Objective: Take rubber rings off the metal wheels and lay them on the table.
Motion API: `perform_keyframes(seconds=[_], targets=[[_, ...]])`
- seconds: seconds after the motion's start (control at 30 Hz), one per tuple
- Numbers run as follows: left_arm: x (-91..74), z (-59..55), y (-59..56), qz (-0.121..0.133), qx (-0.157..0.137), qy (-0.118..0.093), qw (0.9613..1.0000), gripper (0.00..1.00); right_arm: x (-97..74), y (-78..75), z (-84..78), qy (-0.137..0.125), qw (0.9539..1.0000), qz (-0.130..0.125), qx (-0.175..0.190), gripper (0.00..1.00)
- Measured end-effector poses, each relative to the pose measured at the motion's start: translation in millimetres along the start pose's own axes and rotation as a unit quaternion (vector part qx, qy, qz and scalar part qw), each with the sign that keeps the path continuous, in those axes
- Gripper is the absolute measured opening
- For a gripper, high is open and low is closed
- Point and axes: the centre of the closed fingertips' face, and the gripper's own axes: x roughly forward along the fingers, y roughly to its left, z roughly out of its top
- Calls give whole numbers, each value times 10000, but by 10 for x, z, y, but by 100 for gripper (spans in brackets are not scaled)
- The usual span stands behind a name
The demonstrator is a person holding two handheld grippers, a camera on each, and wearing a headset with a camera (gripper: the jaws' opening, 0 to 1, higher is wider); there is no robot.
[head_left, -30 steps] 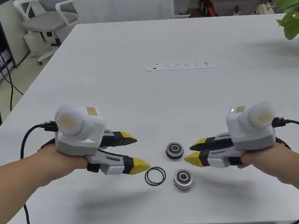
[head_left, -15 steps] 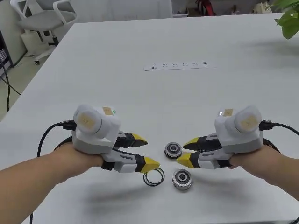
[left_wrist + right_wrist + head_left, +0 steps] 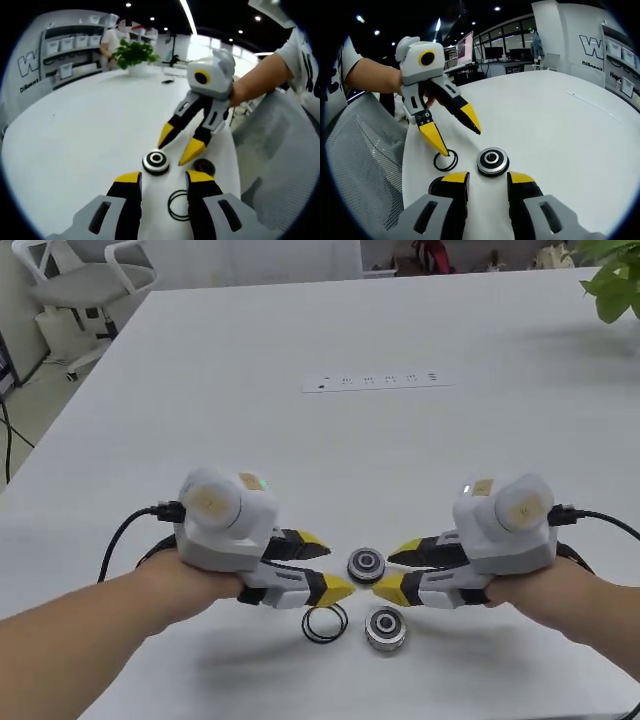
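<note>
Thin black rubber rings (image 3: 325,624) lying flat, silver wheels (image 3: 366,563) beside

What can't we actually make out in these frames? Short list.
Rubber rings, head view: thin and overlapping, count unclear.
Nearer metal wheel, left gripper view: dark, partly behind the right gripper, so ring on or off unclear.
Power strip, head view: sockets too small.

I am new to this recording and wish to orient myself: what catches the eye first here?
First come the two yellow-tipped claws, the left claw and the right claw, both open and facing each other low in the head view. A metal wheel sits between their tips, a second wheel lies nearer the person, and black rubber rings lie flat on the white table beside it.
</note>
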Motion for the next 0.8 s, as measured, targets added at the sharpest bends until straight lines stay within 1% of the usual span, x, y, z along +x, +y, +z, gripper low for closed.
perform_keyframes(seconds=[0.07,0.23,0.37,0.6,0.8], targets=[[28,-7,-7,-3,18,43,10000,34,0,-5,-7,3,10000,-8,7,28],[94,29,-23,-25,75,45,10000,32,-4,-2,-18,-2,10000,-16,22,28],[136,33,-15,12,130,100,9999,31,-10,2,-24,-7,10000,-20,41,28],[202,83,21,40,13,54,10000,28,-15,0,-24,-24,10000,-31,79,28],[280,79,21,37,94,140,9999,26,-8,3,-28,-35,9999,-25,104,28]])
